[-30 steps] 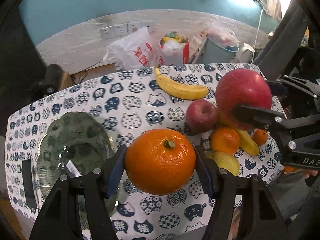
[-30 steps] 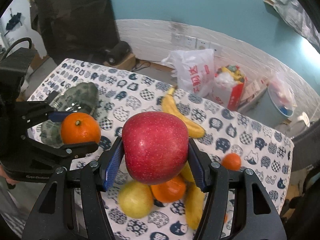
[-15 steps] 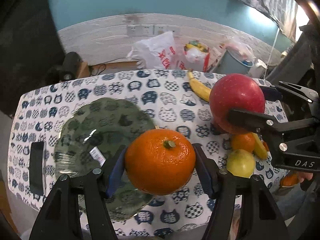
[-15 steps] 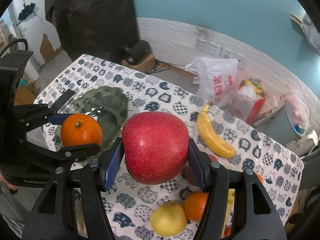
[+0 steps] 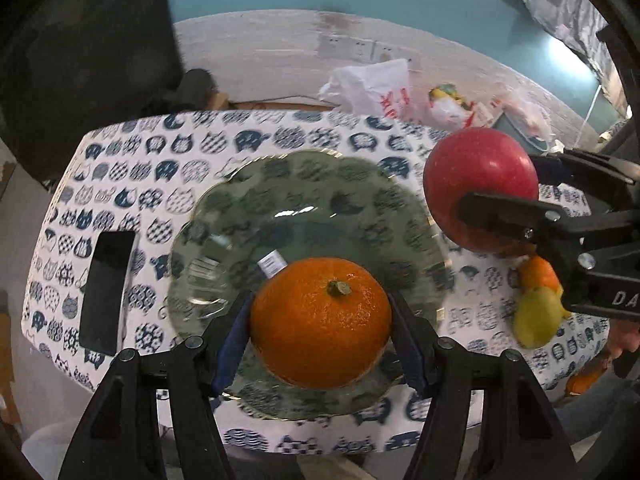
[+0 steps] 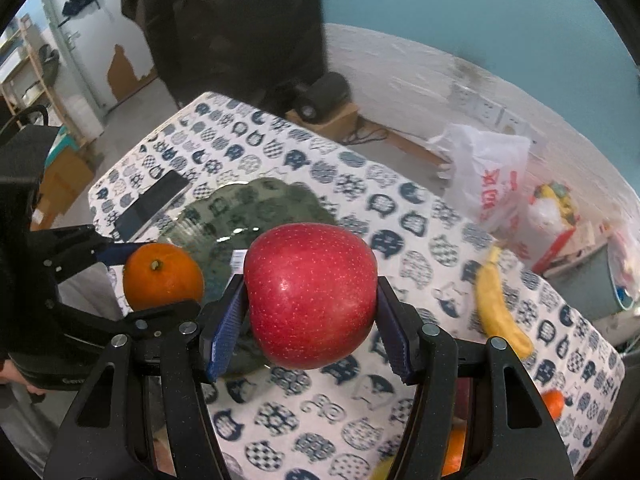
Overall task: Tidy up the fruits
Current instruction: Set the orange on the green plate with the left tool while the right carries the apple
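My left gripper (image 5: pixel 320 330) is shut on an orange (image 5: pixel 320 322) and hangs over the near part of a green glass plate (image 5: pixel 280 200). My right gripper (image 6: pixel 310 320) is shut on a big red apple (image 6: pixel 310 296), just off the plate's (image 6: pixel 256 208) right rim. In the left wrist view that apple (image 5: pixel 480 184) and the right gripper sit at the right edge; in the right wrist view the orange (image 6: pixel 162 276) shows at the left. A banana (image 6: pixel 498 308), small oranges (image 5: pixel 538 274) and a yellow-green fruit (image 5: pixel 536 316) lie on the cloth to the right.
The table wears a white cloth with dark cat prints (image 5: pixel 132 176). A black phone (image 5: pixel 106 292) lies left of the plate. Behind the table on the floor stand a white plastic bag (image 6: pixel 486 176), a red box and a grey bucket (image 6: pixel 596 280). A person's hand (image 5: pixel 624 340) shows at the right.
Both grippers have moved left with their fruit. The orange, earlier beside the plate, now hangs over it; the apple has left the fruit pile and come near the plate's right rim.
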{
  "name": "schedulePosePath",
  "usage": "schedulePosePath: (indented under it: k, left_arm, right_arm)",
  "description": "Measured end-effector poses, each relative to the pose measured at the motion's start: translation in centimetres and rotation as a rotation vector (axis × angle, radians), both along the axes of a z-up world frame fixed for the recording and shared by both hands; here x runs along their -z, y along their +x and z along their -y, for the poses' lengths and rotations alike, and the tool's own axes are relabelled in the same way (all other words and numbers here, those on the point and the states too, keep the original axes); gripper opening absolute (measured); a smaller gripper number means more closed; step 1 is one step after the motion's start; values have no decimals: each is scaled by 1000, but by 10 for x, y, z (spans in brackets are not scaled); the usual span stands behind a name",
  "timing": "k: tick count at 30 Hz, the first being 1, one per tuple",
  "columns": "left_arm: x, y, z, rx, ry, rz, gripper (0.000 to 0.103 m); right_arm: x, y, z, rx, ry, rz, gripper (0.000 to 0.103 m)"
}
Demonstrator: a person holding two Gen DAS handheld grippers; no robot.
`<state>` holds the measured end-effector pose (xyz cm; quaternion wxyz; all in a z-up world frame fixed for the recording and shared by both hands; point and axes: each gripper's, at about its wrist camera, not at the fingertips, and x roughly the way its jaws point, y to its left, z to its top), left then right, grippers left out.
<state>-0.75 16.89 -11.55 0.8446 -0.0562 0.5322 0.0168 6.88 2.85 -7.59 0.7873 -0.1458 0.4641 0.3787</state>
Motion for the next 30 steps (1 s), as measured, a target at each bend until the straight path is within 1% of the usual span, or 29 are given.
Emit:
schedulePosePath:
  k: [5,11,15,18,21,25,28,30]
  left_arm:
    - [16,-5,-17,-24,5,-25,67]
    - [29,-7,-28,-39,-26,-61,67]
    - [39,-6,-31,-42,-31,-91,67]
    - [51,-5,-34,-46,-50,-132,67]
    - [58,-6,-36,-55,-61,-156,67]
    - [66,-6,-37,-65,-54,-188,67]
    - [67,-6,-37,-71,-42,-194,67]
    - [61,-8,-36,-71,-19,-163,67]
  right_arm:
    - [14,-4,-29,-43,-17,-39,62]
    - [35,-8,-51,-69,-49,-79,62]
    - [50,-9,-57,-78,-75,-104,62]
    - [62,-10,-59,-82,-103,-124,62]
    - [72,-10,-58,-84,-128,-139,62]
    - [80,-10,-56,-83,-151,-155,62]
    - [87,-10,-54,-80,-167,-161,62]
    - [88,-11,-55,-91,-168,-157,62]
